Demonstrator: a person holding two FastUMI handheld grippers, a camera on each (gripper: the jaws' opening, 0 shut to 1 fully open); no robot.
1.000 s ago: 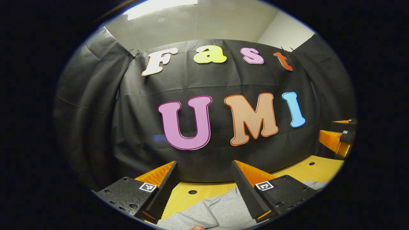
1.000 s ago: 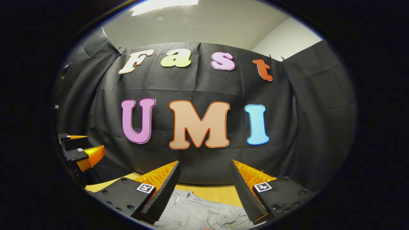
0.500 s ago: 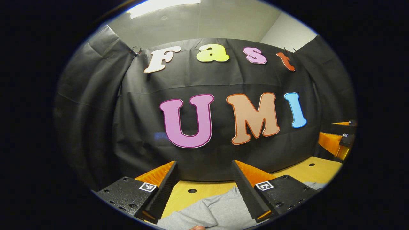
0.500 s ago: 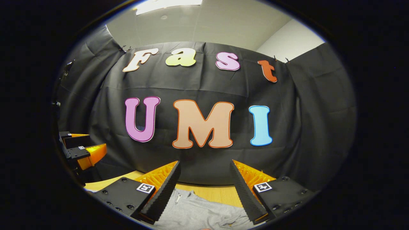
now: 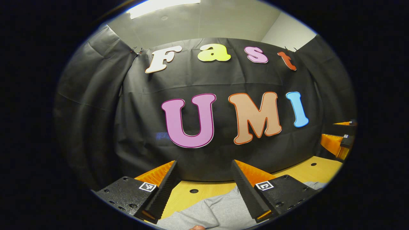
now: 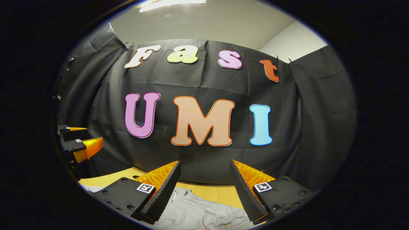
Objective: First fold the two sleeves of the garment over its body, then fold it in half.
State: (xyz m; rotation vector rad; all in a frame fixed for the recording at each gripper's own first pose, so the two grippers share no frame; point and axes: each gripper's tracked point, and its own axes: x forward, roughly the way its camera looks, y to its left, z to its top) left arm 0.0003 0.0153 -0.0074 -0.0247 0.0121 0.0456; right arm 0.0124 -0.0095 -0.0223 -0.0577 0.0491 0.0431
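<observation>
1. Left gripper view: the left claw [image 5: 204, 191] is gaping wide, gripping nothing, above the wrinkled grey fabric garment [image 5: 214, 212] lying on the yellow wooden tabletop [image 5: 319, 167].
2. Right gripper view: the right claw [image 6: 204, 191] is likewise standing apart over the garment [image 6: 198, 212], with the left claw [image 6: 80, 145] hovering far off.

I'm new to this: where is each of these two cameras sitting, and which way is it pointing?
Left gripper view: rides on the left gripper, facing forward over the grey garment and wooden table toward the black cloth wall; its open fingers show below, the right gripper at the right edge.
Right gripper view: rides on the right gripper, facing the same wall; its open fingers show below, the left gripper at the left edge.
Shared: wall, table, garment, each other's gripper.
</observation>
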